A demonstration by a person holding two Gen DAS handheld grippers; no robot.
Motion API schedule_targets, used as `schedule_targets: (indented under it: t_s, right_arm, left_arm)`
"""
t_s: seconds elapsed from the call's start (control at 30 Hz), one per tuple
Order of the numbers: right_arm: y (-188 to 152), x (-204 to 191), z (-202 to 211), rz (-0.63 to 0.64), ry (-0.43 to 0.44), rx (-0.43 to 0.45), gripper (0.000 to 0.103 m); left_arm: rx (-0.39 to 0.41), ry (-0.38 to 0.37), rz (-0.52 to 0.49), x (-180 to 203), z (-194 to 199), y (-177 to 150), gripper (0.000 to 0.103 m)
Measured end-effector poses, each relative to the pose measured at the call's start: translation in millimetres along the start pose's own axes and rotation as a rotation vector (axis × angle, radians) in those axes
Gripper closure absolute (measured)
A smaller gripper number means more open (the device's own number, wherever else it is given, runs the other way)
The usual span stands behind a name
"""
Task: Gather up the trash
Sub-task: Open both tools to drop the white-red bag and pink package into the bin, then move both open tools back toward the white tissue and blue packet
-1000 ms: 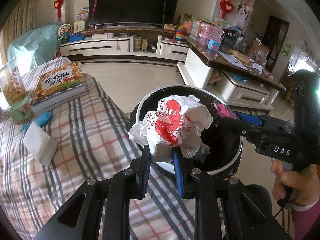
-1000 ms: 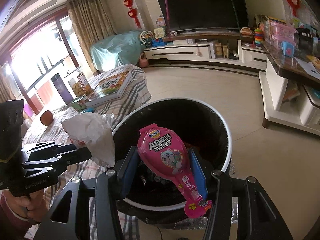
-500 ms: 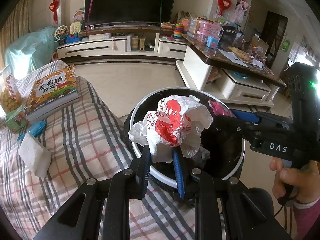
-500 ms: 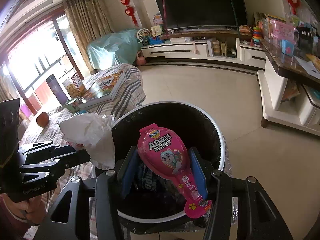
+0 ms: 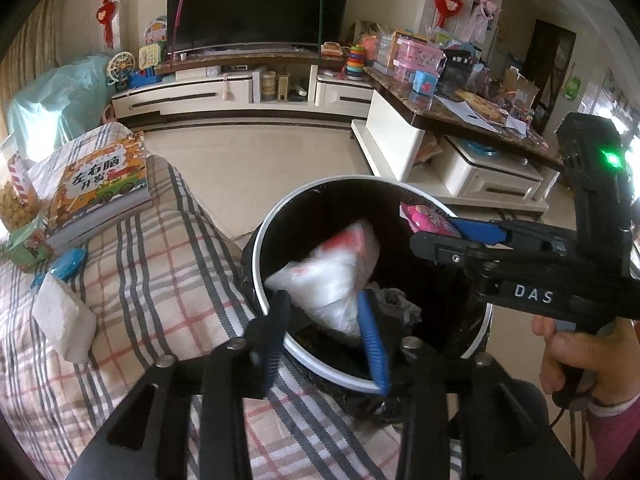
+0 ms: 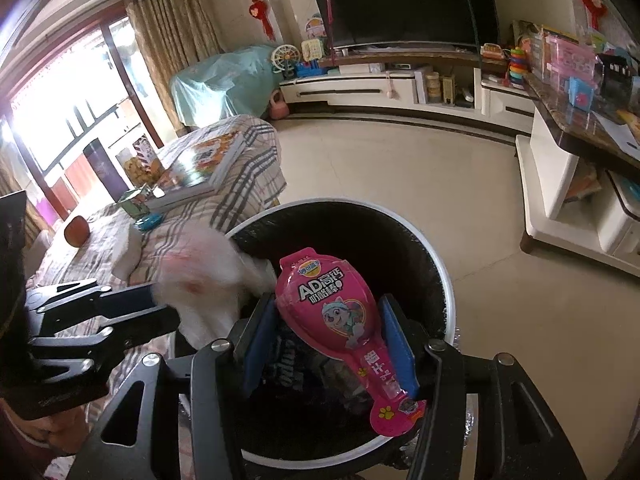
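Left tongs (image 5: 326, 332): spread, pinching nothing; I read the blurred white plastic bag (image 5: 332, 276) with red print as loose between the blades and dropping into the trash bin (image 5: 262, 248). Right tongs (image 6: 328, 334): pressed onto the pink snack wrapper (image 6: 334, 322), its long axis running from the round head, away from me, back to the narrow tail near the right blade. Key relation: wrapper lies directly over the bin's black-lined mouth, so I judge the coming move a plain release straight down; my right hand is the one placed for it. Surface: plaid-covered bed (image 5: 160, 280) touching the bin's left side, carrying a picture book (image 5: 100, 184), a white tissue wad (image 5: 64, 316), a small blue packet (image 5: 66, 262). Room: tiled floor (image 5: 256, 160), television (image 5: 256, 4) on a low white cabinet, cluttered counter (image 5: 460, 108) to the right.
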State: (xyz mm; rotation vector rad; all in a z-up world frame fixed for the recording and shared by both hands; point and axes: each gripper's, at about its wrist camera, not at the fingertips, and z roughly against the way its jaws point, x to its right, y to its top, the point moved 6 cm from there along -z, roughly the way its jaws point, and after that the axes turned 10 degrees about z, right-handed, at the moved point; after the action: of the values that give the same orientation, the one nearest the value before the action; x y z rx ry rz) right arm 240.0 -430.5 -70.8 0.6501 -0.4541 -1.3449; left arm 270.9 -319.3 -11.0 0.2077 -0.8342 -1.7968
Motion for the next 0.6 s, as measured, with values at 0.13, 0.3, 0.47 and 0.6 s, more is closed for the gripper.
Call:
schedule_targets:
  t_s: [0.13,0.3,0.47,0.6]
  right_arm:
    - [-1,1,4,-0.012,-0.004,0.008,0.042]
    - [-2,-2,9,-0.017,-0.01,0.024,0.024]
    - [-6,-15,16,-0.038,0.007,0.046,0.019]
    - [-7,-34,22,-0.038,0.025,0.071,0.015]
  left_arm:
    - [0.015,0.006,0.0,-6,7,-4,0.058]
    - [0.02,0.006,0.039,-20,17,-18,0.054]
    - [0.028,0.017,0.1,-43,32,-36,0.05]
    - [0.031,0.028,0.169,-66,47,-53,0.05]
